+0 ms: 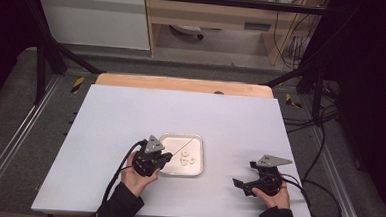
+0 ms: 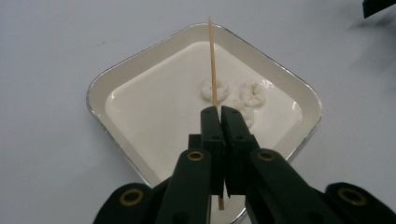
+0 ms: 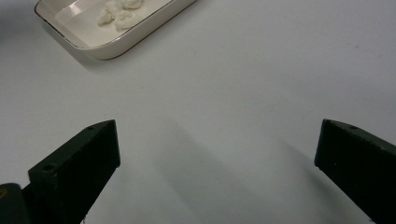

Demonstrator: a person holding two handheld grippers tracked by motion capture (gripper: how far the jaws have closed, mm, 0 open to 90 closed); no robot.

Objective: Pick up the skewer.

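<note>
Gripping a thin wooden skewer (image 2: 212, 60) between its closed jaws, the left gripper (image 1: 164, 159) sits at the near left edge of a shallow white square tray (image 1: 199, 156). The skewer runs forward from the jaws, slanting across the tray above three small white ring-shaped pieces (image 2: 236, 95) clustered in the tray's right half. The tray rests near the middle of the white worktop (image 1: 130, 115), a little toward the person's side.

Well apart to the right, the right gripper (image 1: 242, 183) lies low over bare worktop with its jaws spread wide and nothing between them; its own view shows the tray's corner off at the upper left.

Bare white surface surrounds the tray on every side, widest toward the far edge and the left. A strip of wood (image 1: 182, 84) borders the far edge. Black frame bars (image 1: 48, 56) stand at both far corners, grey carpeted floor (image 1: 10, 119) flanks the worktop, and loose cables (image 1: 319, 145) trail along the right side.
</note>
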